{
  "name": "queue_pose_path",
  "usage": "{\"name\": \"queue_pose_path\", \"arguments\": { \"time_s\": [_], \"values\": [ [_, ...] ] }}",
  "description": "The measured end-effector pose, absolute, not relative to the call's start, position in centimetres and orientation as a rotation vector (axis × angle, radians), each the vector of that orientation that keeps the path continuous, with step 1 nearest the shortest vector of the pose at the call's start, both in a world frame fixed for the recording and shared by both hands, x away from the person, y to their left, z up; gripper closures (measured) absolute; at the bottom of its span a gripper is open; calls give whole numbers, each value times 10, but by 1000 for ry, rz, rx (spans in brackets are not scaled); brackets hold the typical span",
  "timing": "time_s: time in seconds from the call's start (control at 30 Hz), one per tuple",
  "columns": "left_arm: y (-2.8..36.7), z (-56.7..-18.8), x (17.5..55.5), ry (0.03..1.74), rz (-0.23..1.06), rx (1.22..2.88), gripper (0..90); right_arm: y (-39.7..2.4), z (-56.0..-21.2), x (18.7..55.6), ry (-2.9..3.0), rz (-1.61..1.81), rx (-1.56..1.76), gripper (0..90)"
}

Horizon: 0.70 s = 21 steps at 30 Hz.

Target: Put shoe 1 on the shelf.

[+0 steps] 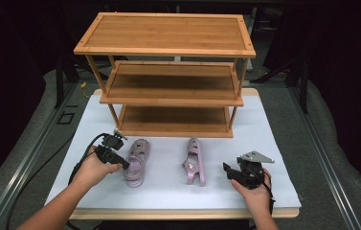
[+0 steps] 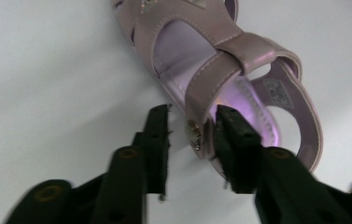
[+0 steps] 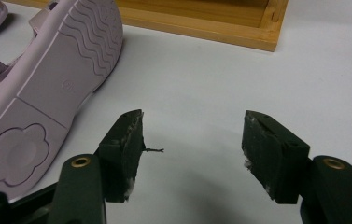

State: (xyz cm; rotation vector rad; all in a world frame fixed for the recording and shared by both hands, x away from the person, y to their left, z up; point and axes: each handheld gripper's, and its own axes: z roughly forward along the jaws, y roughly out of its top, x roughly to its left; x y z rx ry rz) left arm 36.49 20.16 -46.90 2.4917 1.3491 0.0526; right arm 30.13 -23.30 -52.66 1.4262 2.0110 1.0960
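On the white table (image 1: 264, 139) lie 2 pink sandals, near the front of a 3-tier wooden rack (image 1: 168, 57).

The left sandal (image 1: 136, 162) sits upright on its sole, toe pointing far, just near of the rack's bottom shelf. The left gripper (image 1: 123, 164) is at its left side, held in the person's left hand (image 1: 94, 167). In the left gripper view the jaws straddle the sandal's side wall at the ankle strap (image 2: 211, 84): 1 jaw is outside on the table side, the other is inside over the insole. The inner jaw seems to touch the wall, while a small gap shows between the outer jaw and the wall with its studs, so the jaws are partly spread and not yet pinching.

The right sandal (image 1: 195, 160) lies tipped on its side, sole facing right, well apart from the left one. The right gripper (image 1: 226, 168) rests near its right, in the right hand (image 1: 257, 191). In the right gripper view its jaws are spread wide over bare table, with the sandal's grooved sole (image 3: 47, 88) just beside the left jaw and a rack corner (image 3: 257, 37) farther off.
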Motion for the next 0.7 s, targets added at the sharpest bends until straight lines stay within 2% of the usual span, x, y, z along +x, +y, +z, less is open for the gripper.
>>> {"name": "queue_pose_path", "arguments": {
  "time_s": [0.1, 0.2, 0.47, 0.7],
  "values": [
    [203, -465, 370, 1345, 92, 2566, 788, -232, -527, 301, 2005, 1092, 1431, 382],
    [206, -464, 375, 1358, 115, 2601, 811, -233, -527, 301, 2009, 1095, 1434, 382],
    [202, -466, 380, 1344, 45, 2633, 777, -232, -529, 303, 2010, 1095, 1448, 382],
    [196, -476, 378, 1376, 50, 2650, 776, -232, -529, 302, 2017, 1096, 1449, 382]
  ]
}}
